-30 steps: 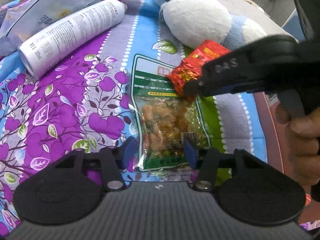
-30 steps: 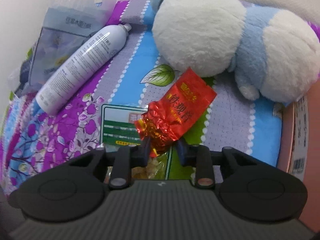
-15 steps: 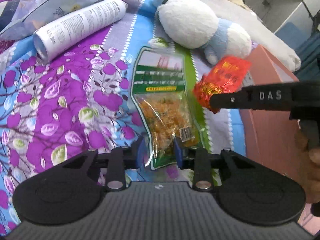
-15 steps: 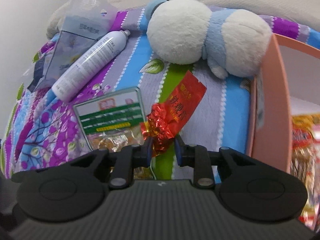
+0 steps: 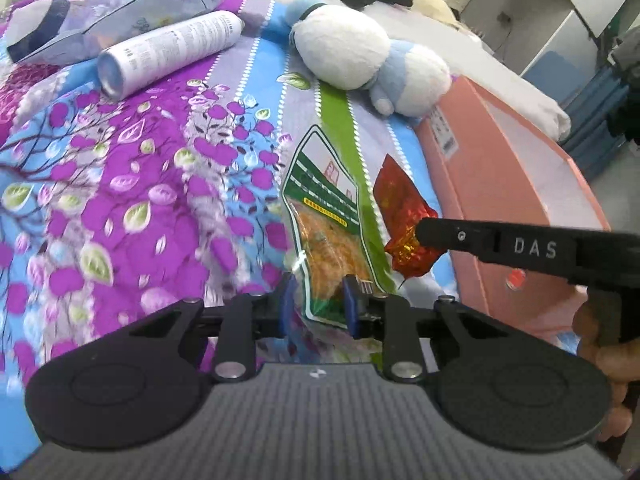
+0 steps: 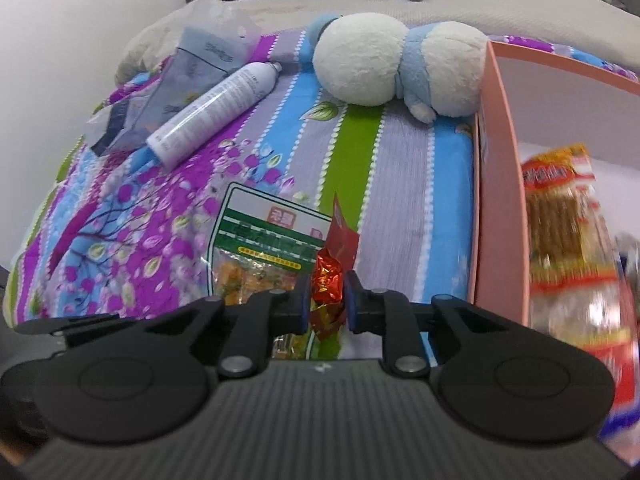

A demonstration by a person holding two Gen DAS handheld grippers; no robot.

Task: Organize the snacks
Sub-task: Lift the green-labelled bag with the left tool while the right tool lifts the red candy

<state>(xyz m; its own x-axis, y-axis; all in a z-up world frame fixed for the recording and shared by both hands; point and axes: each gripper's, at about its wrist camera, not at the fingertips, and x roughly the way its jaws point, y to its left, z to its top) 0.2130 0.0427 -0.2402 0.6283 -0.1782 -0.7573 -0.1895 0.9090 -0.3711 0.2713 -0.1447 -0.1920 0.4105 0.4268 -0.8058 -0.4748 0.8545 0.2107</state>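
While both jaws are closing, L gripper (image 5: 318, 300) pinches green bag (image 5: 326, 216) by its bottom edge, R gripper (image 6: 326, 298) clamps red packet (image 6: 334, 272), near pink box (image 6: 496, 184). Risk: I see thin holds; bag may slip w/ swing.

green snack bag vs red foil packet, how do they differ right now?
Holder: the green snack bag sits between the fingers of the left hand-held gripper; the red foil packet is pinched in the right hand-held gripper. Both sets of jaws are closing.
Size: the bag is clearly larger than the packet.
Look: the bag has a clear window showing orange pieces; the packet is opaque, crinkled foil.
Shared: both are held beside the pink box.
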